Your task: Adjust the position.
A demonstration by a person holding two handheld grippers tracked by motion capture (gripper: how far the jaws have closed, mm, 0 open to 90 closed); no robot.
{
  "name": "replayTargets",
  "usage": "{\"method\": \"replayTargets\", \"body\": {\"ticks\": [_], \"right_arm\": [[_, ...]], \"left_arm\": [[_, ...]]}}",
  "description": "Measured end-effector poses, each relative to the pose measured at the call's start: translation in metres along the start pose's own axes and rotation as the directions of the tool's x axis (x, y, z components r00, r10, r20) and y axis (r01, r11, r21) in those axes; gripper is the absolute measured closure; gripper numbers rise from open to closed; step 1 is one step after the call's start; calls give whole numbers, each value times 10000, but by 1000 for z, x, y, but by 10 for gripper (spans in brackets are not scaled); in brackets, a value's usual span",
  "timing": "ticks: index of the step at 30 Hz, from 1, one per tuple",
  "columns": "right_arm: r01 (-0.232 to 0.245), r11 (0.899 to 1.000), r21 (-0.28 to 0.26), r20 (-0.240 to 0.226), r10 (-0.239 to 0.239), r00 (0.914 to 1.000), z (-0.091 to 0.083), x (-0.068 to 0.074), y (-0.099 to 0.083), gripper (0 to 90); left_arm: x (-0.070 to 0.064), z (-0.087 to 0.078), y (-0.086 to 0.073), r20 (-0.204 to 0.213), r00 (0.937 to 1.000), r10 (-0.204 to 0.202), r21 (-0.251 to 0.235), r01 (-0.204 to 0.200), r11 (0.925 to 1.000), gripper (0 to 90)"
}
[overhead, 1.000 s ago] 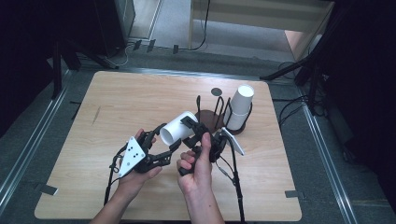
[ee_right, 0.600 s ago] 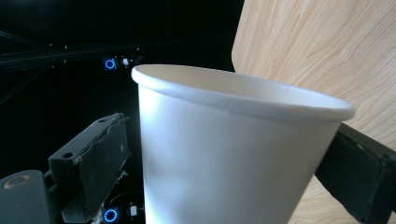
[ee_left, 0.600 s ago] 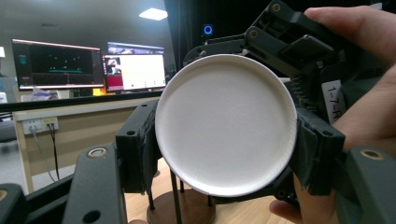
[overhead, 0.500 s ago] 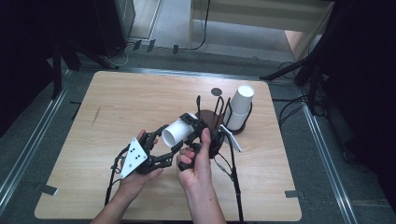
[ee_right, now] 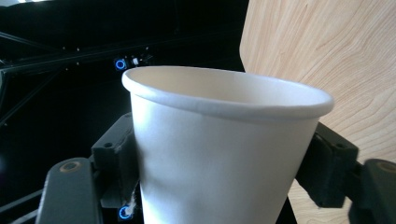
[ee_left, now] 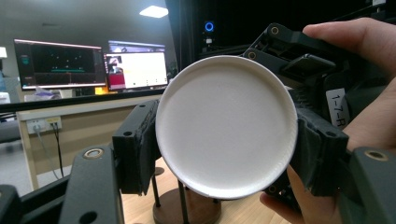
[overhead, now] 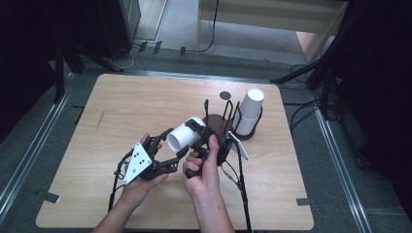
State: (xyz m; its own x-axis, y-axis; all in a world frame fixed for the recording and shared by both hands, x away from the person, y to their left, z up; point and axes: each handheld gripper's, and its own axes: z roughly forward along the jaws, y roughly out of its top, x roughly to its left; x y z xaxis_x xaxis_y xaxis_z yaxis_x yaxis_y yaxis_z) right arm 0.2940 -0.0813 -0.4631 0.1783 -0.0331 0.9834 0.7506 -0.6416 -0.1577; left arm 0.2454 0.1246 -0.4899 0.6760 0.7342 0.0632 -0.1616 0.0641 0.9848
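A white paper cup (overhead: pixel 185 134) lies on its side in the air above the table's middle. My right gripper (overhead: pixel 194 132) is shut across its body; in the right gripper view the cup (ee_right: pixel 219 140) stands between both pads (ee_right: pixel 116 158) with its rim up. My left gripper (overhead: pixel 174 144) meets the cup from the lower left. In the left gripper view one round end of the cup (ee_left: pixel 226 126) faces the camera, and the pads (ee_left: pixel 135 144) touch its edge on both sides. Behind it is the right gripper's black body (ee_left: pixel 299 60) in a hand.
A stack of white cups (overhead: pixel 250 109) stands in a black wire holder on a dark round base (overhead: pixel 216 124) at the right of the wooden table (overhead: pixel 145 107). A small dark disc (overhead: pixel 225 95) lies behind it. Cables trail toward the front edge.
The left gripper has moved up and right to the cup, and its jaws now flank the cup's end. The right gripper with the cup has shifted slightly toward the left one.
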Motion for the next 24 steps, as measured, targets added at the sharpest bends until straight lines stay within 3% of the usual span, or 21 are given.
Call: {"method": "replayTargets", "body": {"ticks": [3, 7, 9, 12, 15, 24], "right_arm": [[76, 10000, 9, -3, -76, 10000, 0, -1, 0, 280], [102, 9999, 29, -91, -101, 9999, 0, -2, 0, 293], [111, 9999, 68, -88, -110, 9999, 0, -2, 0, 296], [330, 9995, 12, -77, -330, 9994, -1, -3, 2, 297], [372, 9992, -143, -31, -372, 9993, -3, -1, 4, 299], [1143, 9888, -955, 273, -1121, 9933, -13, 3, 11, 306]], "left_arm": [[-3, -1, 5, -215, 9997, 98, 612, -84, 9981, 313], [-3, -1, 6, -226, 9997, -108, 724, 124, 9973, 300], [-3, -1, 6, -189, 9995, -245, 789, 259, 9965, 265], [-2, 2, 6, -163, 9991, -398, 1324, 416, 9903, 166], [-1, 3, 5, -231, 9978, -620, 1536, 648, 9860, 129], [3, 4, 4, -372, 9951, -919, 1853, 972, 9779, 19]]}}
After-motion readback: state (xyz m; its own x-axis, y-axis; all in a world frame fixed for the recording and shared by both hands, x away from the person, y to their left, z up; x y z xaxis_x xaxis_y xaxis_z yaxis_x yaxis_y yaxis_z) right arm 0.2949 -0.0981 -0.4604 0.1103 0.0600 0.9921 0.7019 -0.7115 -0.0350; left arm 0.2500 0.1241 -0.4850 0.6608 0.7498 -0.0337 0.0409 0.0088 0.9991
